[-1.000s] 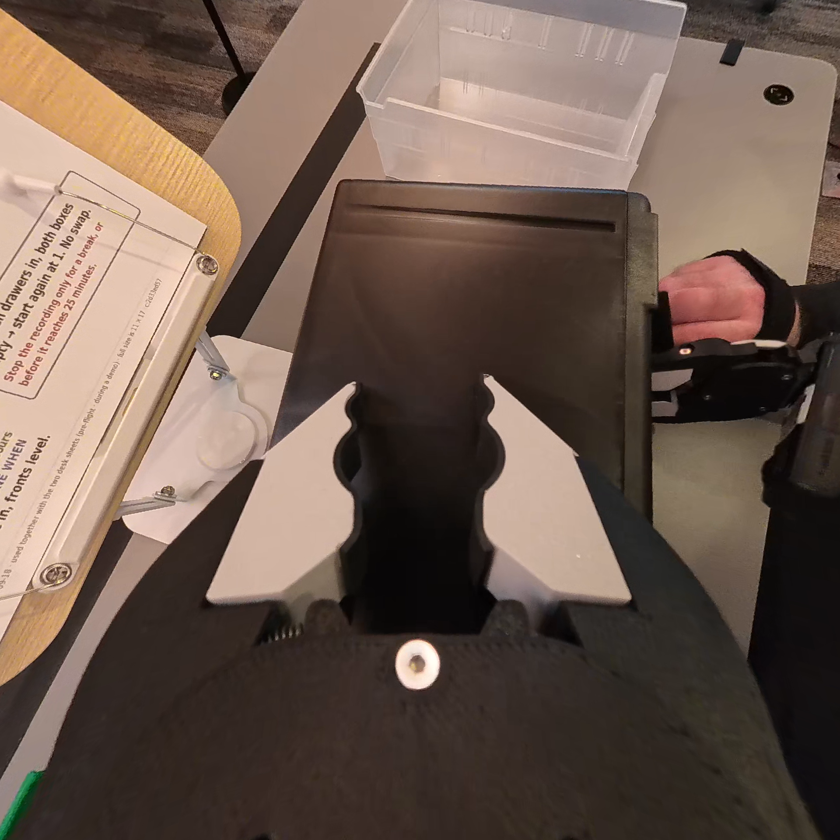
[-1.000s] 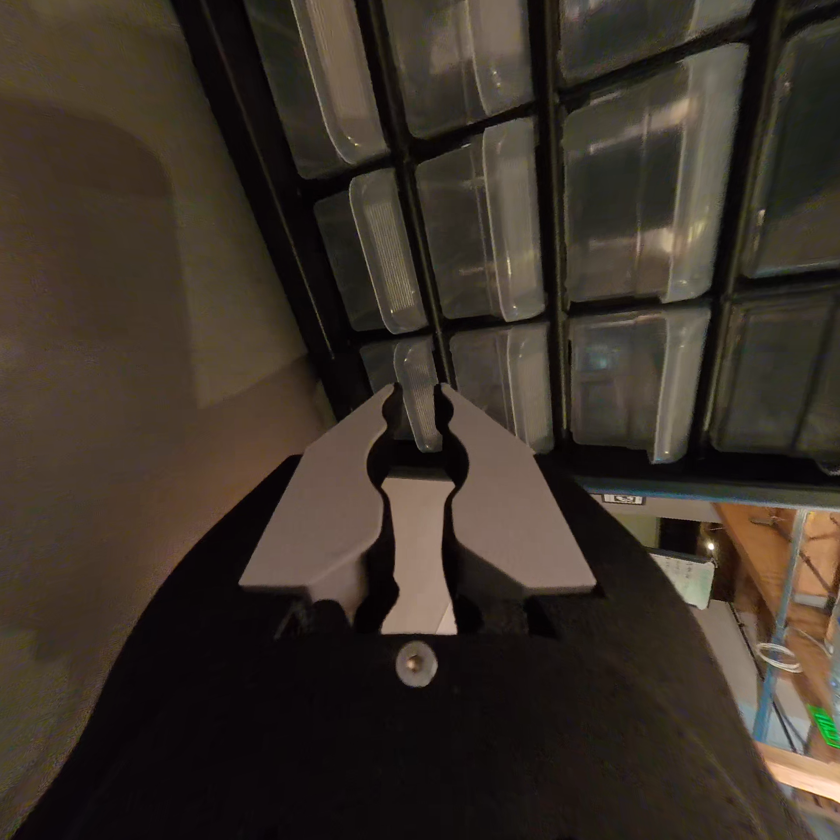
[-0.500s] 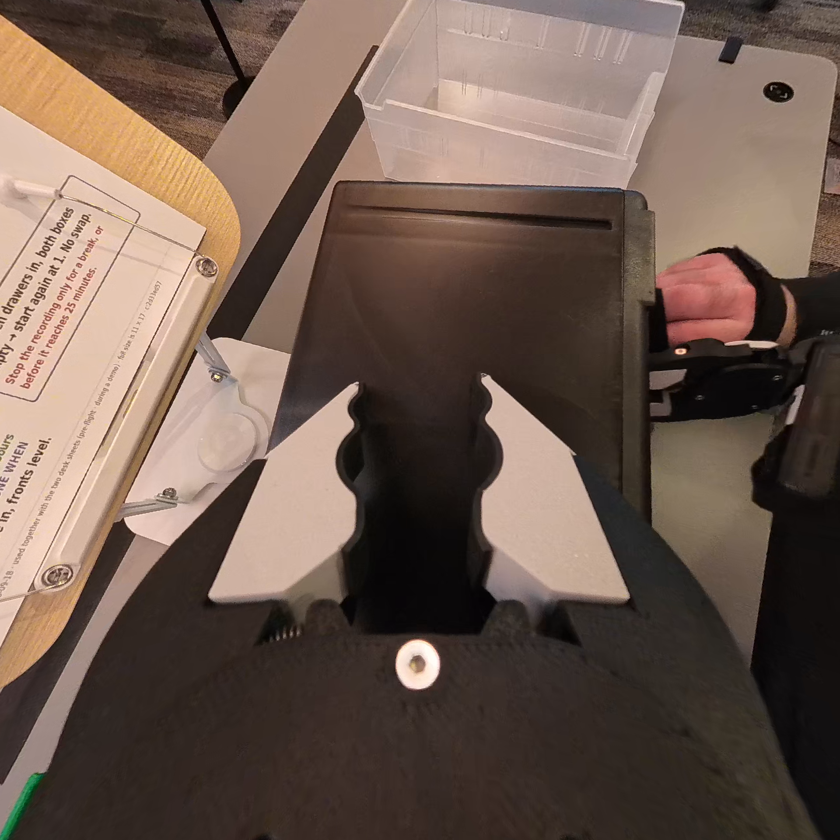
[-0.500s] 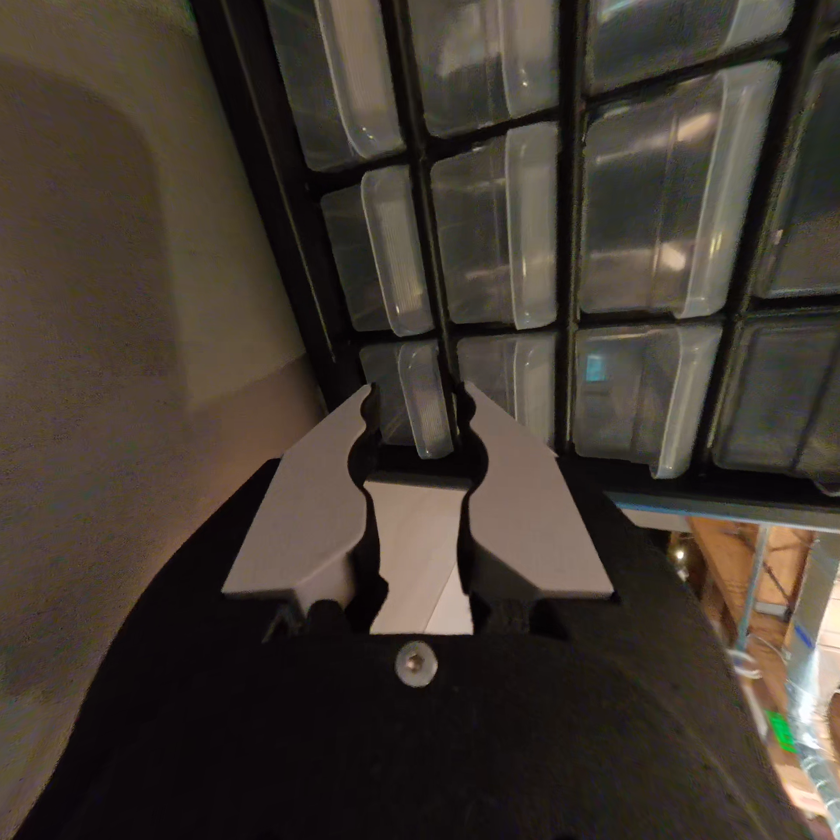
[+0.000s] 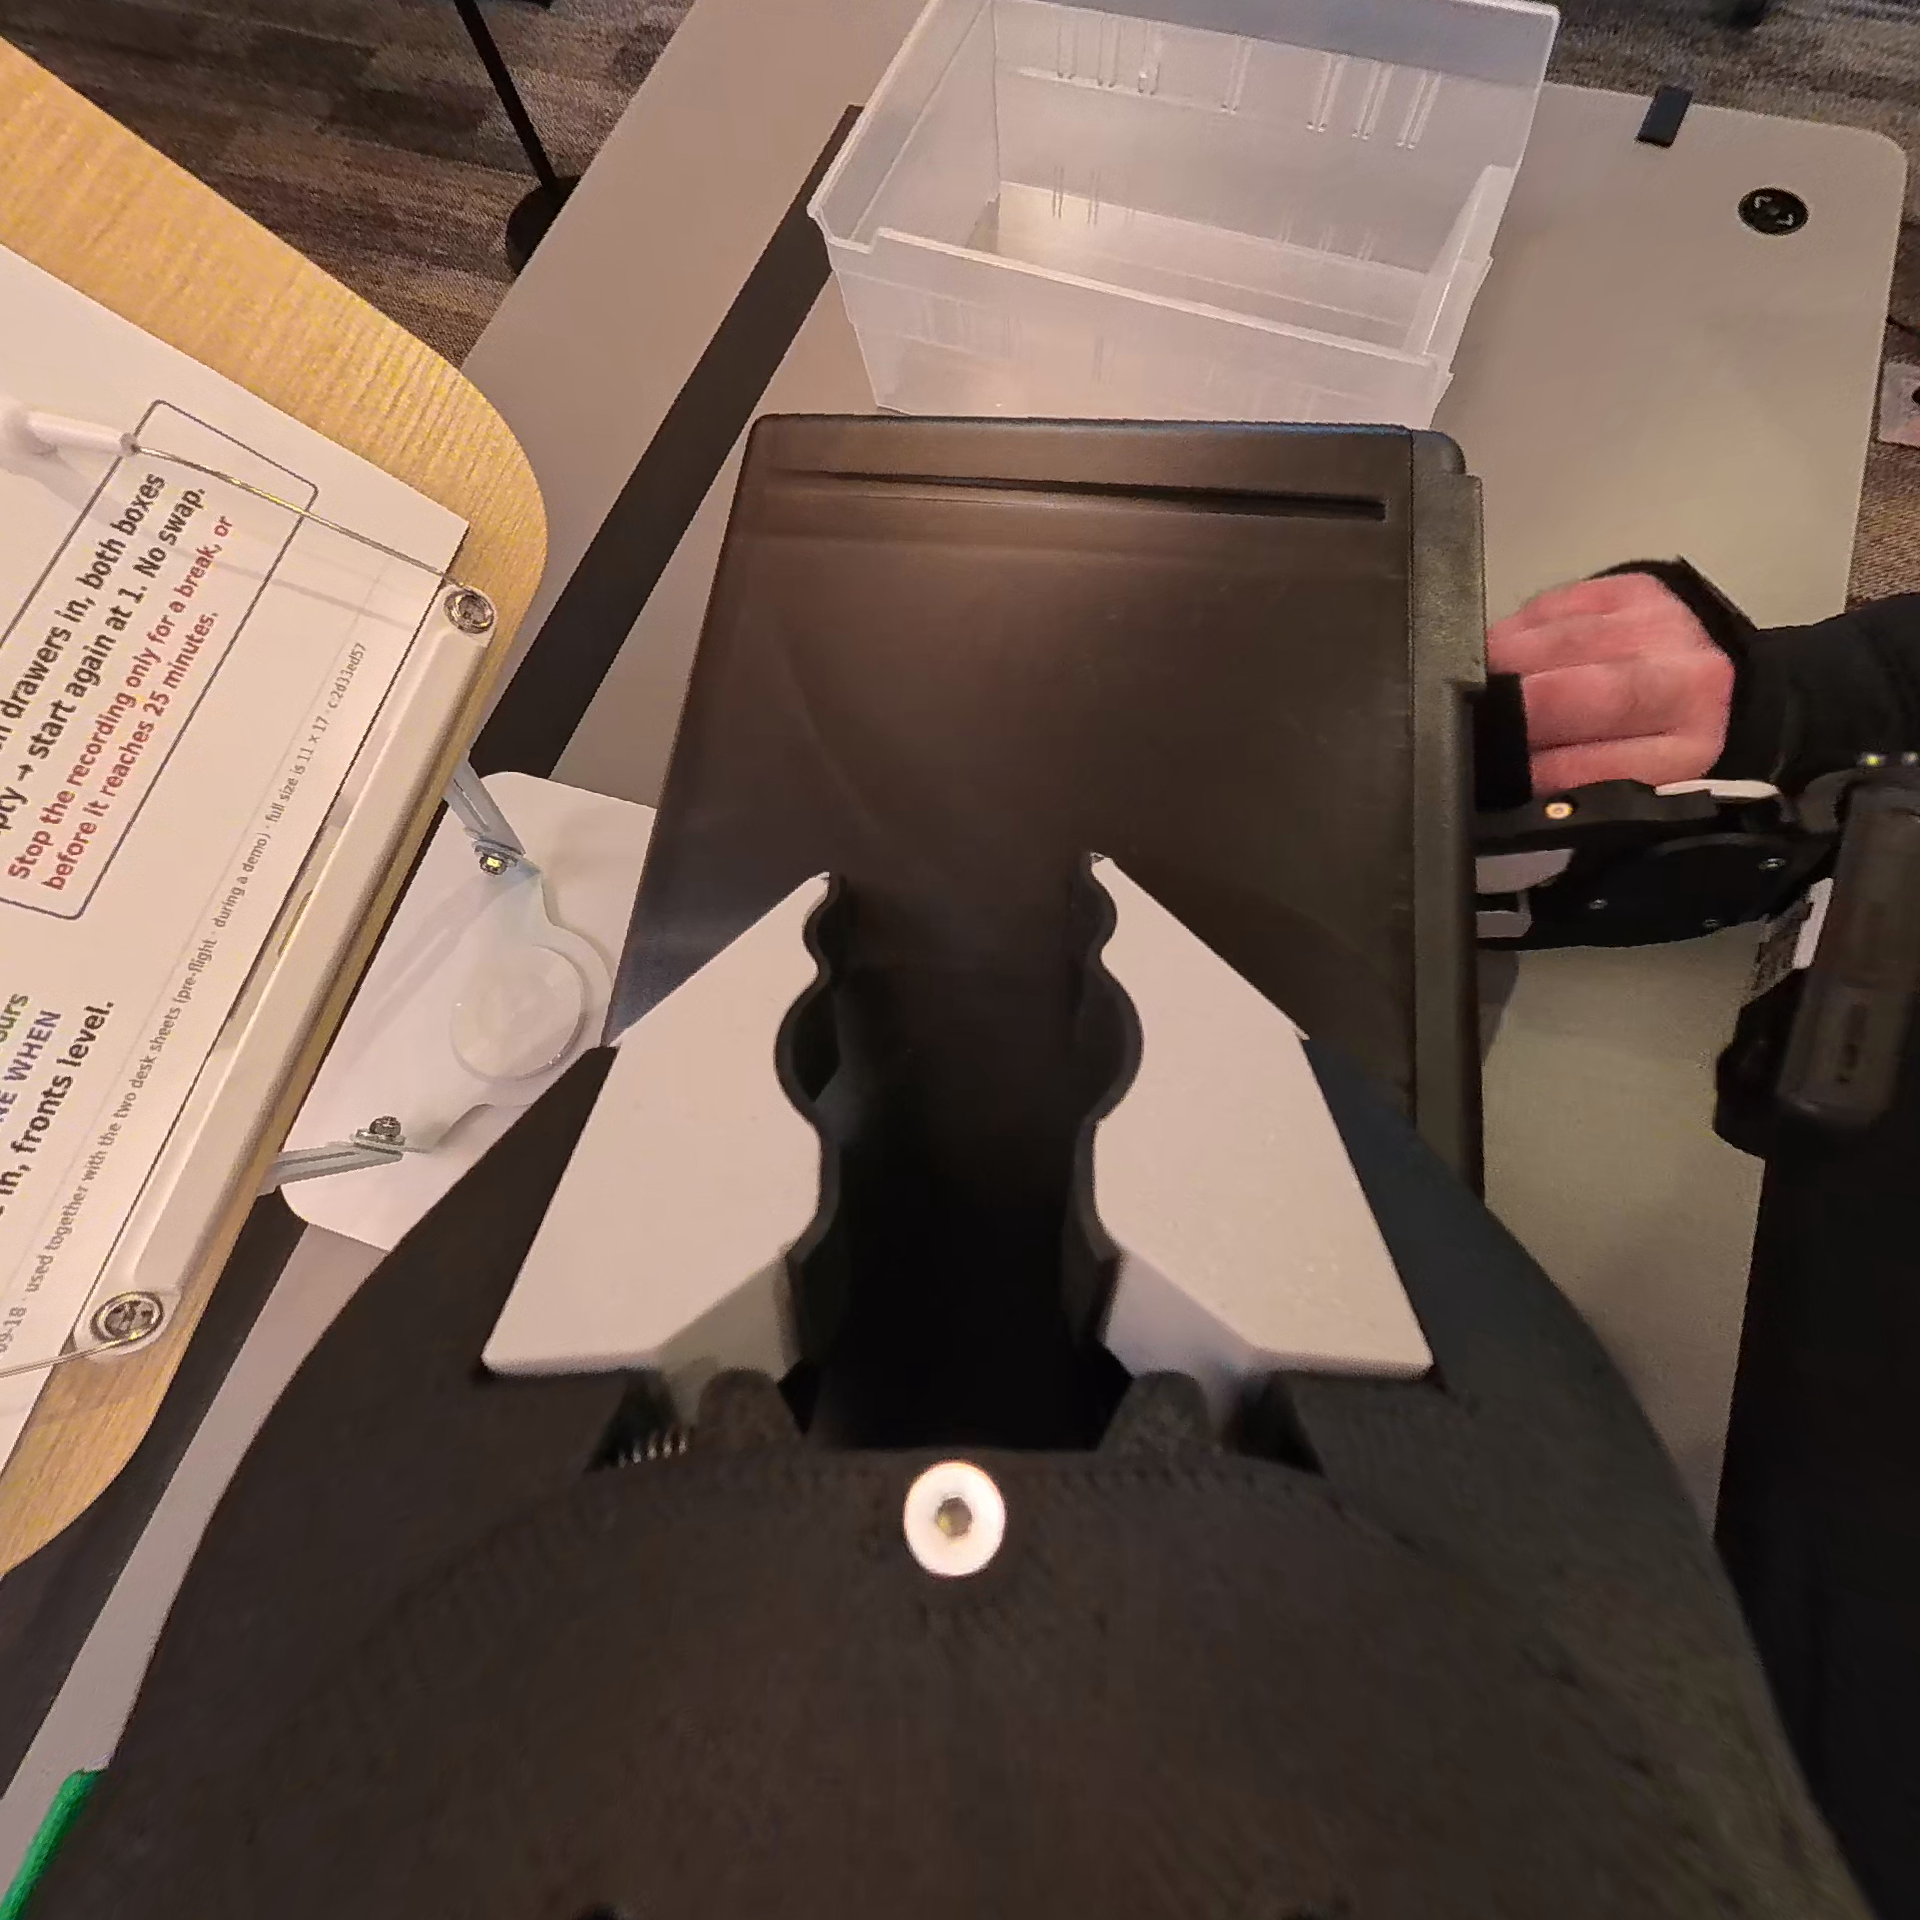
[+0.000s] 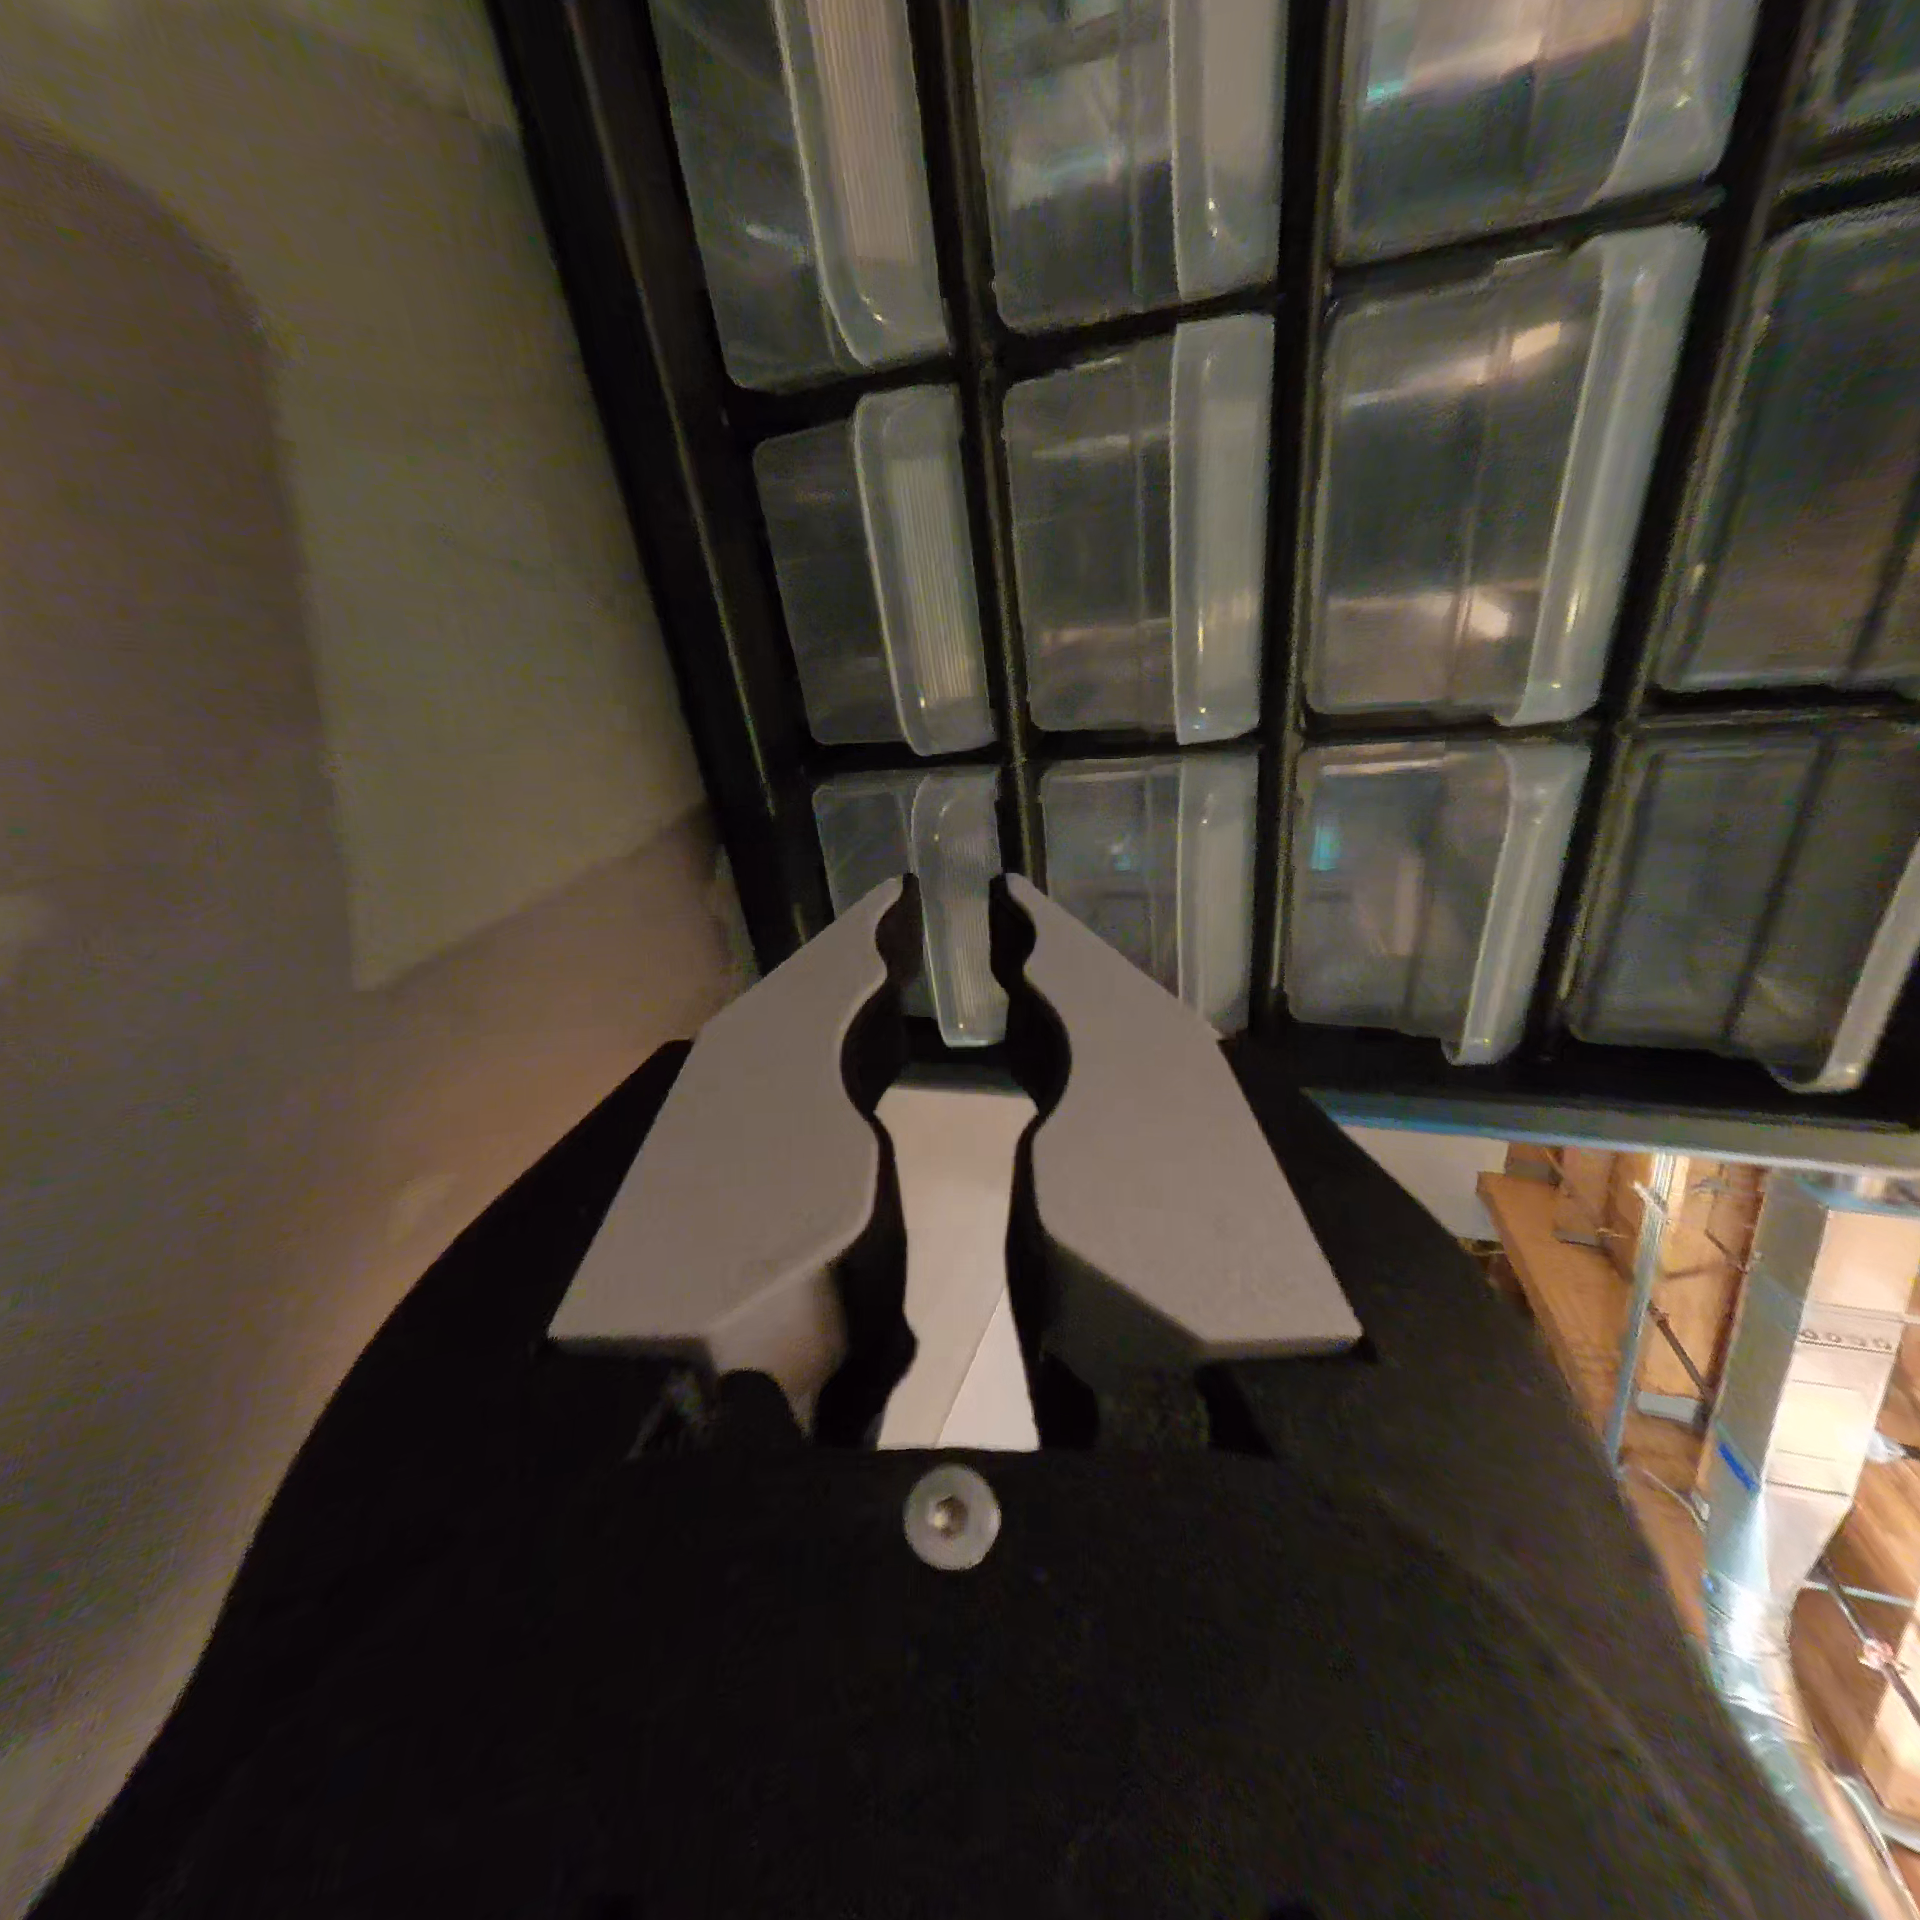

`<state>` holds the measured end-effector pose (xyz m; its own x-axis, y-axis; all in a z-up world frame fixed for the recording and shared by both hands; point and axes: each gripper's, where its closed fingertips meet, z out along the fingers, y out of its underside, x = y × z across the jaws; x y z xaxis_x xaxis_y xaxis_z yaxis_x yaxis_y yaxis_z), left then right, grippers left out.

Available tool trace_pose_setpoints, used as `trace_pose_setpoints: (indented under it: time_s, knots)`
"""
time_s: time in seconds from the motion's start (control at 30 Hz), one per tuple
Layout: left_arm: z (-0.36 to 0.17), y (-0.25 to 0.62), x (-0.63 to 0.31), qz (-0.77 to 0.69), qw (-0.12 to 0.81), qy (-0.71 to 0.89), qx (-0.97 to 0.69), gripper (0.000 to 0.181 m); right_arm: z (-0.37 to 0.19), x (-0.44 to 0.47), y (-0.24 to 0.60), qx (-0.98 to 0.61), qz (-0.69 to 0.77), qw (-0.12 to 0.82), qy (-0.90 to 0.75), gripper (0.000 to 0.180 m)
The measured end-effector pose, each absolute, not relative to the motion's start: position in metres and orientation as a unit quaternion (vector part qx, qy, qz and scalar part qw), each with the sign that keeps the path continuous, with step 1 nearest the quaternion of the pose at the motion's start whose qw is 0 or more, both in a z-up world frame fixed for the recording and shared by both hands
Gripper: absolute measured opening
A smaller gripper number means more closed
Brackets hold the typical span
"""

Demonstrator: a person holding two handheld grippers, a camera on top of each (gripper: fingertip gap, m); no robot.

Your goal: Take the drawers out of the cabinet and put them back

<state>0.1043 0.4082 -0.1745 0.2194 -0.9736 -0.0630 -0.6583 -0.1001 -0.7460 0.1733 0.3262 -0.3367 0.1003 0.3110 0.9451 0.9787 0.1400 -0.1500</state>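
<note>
One clear drawer (image 5: 1153,218) is out so far, sitting empty on the grey table (image 5: 1662,395) at upper centre of the left wrist view, just behind the black cabinet (image 5: 1060,665).

L gripper (image 5: 961,883): fingers wide apart, nothing between them, over the cabinet's top panel. Can't tell if it touches the panel.

R gripper (image 6: 954,894): fingers (image 6: 1132,1122) nearly together, either side of the handle lip of a small drawer (image 6: 956,914) in the lower-left corner of the drawer grid as framed. Looks like a pinch on the lip, but contact on both sides isn't clear, so a firm clamp is a judgement only. That drawer appears seated in its slot, front about level w/ neighbours.

In the left wrist view the R gripper shows at right centre, at the cabinet's front face, w/ the person's hand (image 5: 1621,675) just behind it.

Progress (judgement): early. All slots visible in the right wrist view hold drawers; only part of the grid is in frame, so the out drawer's slot isn't seen. Left to do: pull the gripped small drawer, the rest after, then refit everything incl. the large one on the table.

Printed sheet in a clear stand (image 5: 156,831) on a wood surface, left edge.
</note>
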Motion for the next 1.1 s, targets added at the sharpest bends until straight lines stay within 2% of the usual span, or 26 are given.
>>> trace_pose_setpoints:
  time_s: [0.33, 0.37, 0.4, 0.43, 0.5, 0.63, 0.8, 1.1]
  knots:
    - [-0.174, 0.408, 0.104, -0.233, 0.338, 0.579, -0.704, 0.043, -0.336, 0.174, 0.285, -0.575, -0.294, 0.491, -0.585, 0.012]
    - [-0.174, 0.408, 0.104, -0.234, 0.338, 0.579, -0.704, 0.043, -0.335, 0.174, 0.280, -0.589, -0.276, 0.496, -0.575, 0.021]
    - [-0.174, 0.408, 0.104, -0.234, 0.338, 0.579, -0.704, 0.043, -0.332, 0.175, 0.278, -0.600, -0.271, 0.500, -0.562, 0.043]
    - [-0.174, 0.408, 0.104, -0.234, 0.337, 0.579, -0.704, 0.043, -0.330, 0.177, 0.279, -0.603, -0.277, 0.500, -0.557, 0.053]
    - [-0.174, 0.408, 0.104, -0.234, 0.337, 0.580, -0.704, 0.043, -0.338, 0.183, 0.283, -0.616, -0.279, 0.468, -0.569, 0.051]
    - [-0.174, 0.408, 0.104, -0.233, 0.339, 0.580, -0.703, 0.043, -0.350, 0.189, 0.294, -0.621, -0.275, 0.435, -0.591, 0.025]
    - [-0.174, 0.408, 0.104, -0.232, 0.340, 0.580, -0.703, 0.043, -0.348, 0.187, 0.287, -0.614, -0.269, 0.425, -0.608, 0.018]
    - [-0.174, 0.408, 0.104, -0.235, 0.337, 0.580, -0.703, 0.041, -0.339, 0.186, 0.230, -0.633, -0.217, 0.389, -0.633, 0.016]
